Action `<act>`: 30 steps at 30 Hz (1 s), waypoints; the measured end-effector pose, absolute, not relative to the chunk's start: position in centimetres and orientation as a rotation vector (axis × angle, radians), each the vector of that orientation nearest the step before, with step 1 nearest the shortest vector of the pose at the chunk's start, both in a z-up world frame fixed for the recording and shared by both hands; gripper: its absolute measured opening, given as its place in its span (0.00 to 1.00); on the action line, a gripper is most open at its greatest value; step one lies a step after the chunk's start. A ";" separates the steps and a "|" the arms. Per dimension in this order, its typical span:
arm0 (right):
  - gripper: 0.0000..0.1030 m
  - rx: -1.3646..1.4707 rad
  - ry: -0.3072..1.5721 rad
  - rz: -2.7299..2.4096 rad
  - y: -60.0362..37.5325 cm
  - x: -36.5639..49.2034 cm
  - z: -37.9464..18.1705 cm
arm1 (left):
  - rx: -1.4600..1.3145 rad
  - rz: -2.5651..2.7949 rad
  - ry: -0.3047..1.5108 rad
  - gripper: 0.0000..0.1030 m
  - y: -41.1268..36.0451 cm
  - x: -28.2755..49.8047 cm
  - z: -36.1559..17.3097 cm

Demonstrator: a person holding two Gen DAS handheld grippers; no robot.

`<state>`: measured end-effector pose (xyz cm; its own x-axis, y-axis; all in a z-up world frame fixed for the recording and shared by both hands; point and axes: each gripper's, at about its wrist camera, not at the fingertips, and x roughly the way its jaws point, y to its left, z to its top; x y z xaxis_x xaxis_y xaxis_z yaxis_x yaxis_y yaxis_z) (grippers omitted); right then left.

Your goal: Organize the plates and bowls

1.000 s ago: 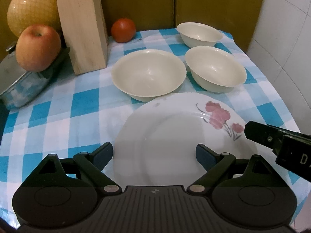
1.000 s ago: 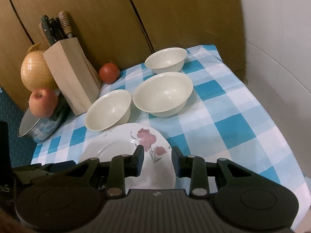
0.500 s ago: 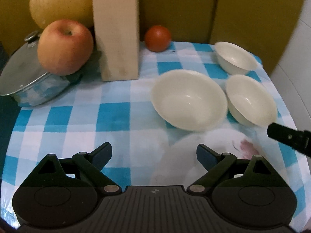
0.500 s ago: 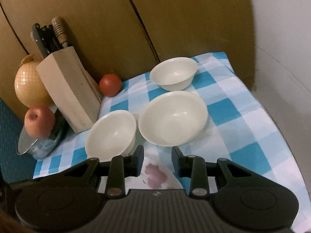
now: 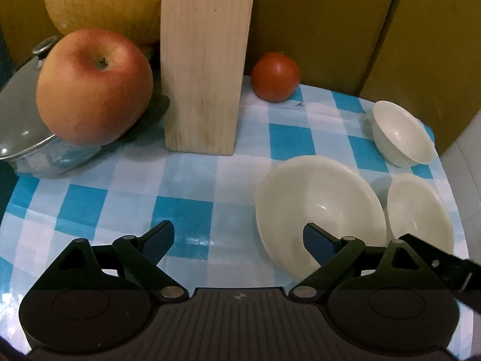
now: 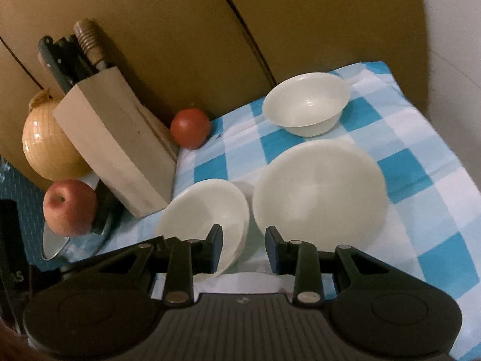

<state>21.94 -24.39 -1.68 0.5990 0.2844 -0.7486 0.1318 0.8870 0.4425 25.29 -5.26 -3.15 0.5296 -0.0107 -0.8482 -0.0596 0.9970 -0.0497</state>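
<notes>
Checked cloth (image 6: 421,180) is spread under three cream bowls (image 6: 305,105); the right gripper (image 6: 243,234) is placed nearer.
The block-side bowl (image 6: 204,210) and middle bowl (image 6: 318,192) are found just ahead of its half-parted, empty jaws; the left gripper (image 5: 237,228), closing from wide on nothing, is held over bare cloth.

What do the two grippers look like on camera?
Both look alike. The left gripper and the right gripper each have a ribbed black body, a round black housing on each side, black linkage arms with silver pivot pins, and dark blue finger pads. A small pale mark sits mid-body. No cables or sleeves show.
</notes>
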 end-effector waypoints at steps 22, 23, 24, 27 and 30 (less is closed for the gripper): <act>0.15 0.527 1.002 0.175 -21.8 24.2 -3.4 | -0.054 -0.019 1.078 0.68 -5.6 27.0 -5.7; 0.14 0.528 1.011 0.175 -21.7 24.4 -3.6 | -0.053 -0.017 1.078 0.67 -5.5 27.0 -5.7; 0.14 0.527 1.020 0.172 -21.5 24.5 -3.8 | -0.048 -0.015 1.078 0.66 -5.5 26.9 -5.7; 0.12 0.536 1.028 0.172 -21.3 24.7 -4.2 | -0.043 -0.012 1.079 0.64 -5.2 26.8 -5.7; 0.11 0.537 1.021 0.187 -21.0 24.5 -3.8 | -0.057 -0.019 1.085 0.59 -4.9 26.6 -5.5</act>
